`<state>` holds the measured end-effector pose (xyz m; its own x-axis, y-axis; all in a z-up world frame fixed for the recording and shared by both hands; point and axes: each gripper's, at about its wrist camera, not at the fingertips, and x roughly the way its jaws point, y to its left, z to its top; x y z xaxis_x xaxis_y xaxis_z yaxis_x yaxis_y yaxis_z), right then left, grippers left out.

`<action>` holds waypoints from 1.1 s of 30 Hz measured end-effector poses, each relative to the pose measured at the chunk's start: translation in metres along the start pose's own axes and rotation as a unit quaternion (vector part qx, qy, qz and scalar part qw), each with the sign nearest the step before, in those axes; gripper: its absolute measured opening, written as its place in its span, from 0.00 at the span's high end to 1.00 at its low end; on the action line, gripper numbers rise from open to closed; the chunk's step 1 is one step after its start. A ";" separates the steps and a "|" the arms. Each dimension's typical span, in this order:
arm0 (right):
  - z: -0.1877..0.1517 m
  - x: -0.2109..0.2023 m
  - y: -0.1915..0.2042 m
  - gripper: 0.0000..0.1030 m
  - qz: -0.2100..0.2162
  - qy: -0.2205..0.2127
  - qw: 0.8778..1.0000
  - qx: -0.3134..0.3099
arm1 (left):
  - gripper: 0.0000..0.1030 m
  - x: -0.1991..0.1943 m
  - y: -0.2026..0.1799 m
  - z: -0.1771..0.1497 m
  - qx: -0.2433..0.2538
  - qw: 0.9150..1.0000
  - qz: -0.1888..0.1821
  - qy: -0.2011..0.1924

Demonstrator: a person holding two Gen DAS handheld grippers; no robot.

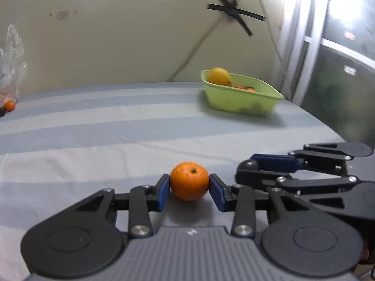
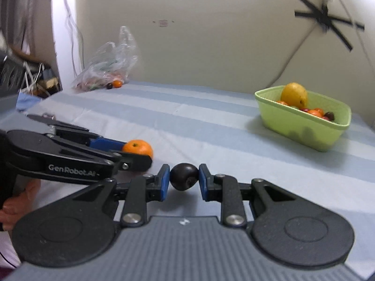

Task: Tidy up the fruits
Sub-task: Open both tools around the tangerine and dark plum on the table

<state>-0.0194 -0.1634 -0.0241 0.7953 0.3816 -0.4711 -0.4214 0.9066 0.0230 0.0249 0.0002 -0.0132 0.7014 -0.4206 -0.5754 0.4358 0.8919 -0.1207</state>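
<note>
plastic bag: cut by left edge | basket: blurred, contents mostly hidden behind its wall

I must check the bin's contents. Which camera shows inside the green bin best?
The right wrist view: the bin opens toward it, showing a yellow fruit and small fruits. The left wrist view shows it blurred, contents mostly hidden behind its wall.

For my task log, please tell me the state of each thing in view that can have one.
left tool: shut on the orange
orange: gripped between both pads
right tool: shut on the dark fruit
dark fruit: gripped between both pads
green basket: upright, partly filled with fruit
plastic bag: crumpled, fruit beside it
</note>
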 end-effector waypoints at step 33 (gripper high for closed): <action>-0.015 0.002 0.004 0.54 -0.024 0.007 0.999 0.024 | 0.47 -0.001 -0.003 -0.014 -0.004 0.998 0.055 -0.025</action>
<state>-0.0264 -0.1618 -0.0383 0.8074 0.3347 -0.4858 -0.3607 0.9317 0.0425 0.0144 0.0000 -0.0237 0.7724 -0.3279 -0.5439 0.3499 0.9344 -0.0664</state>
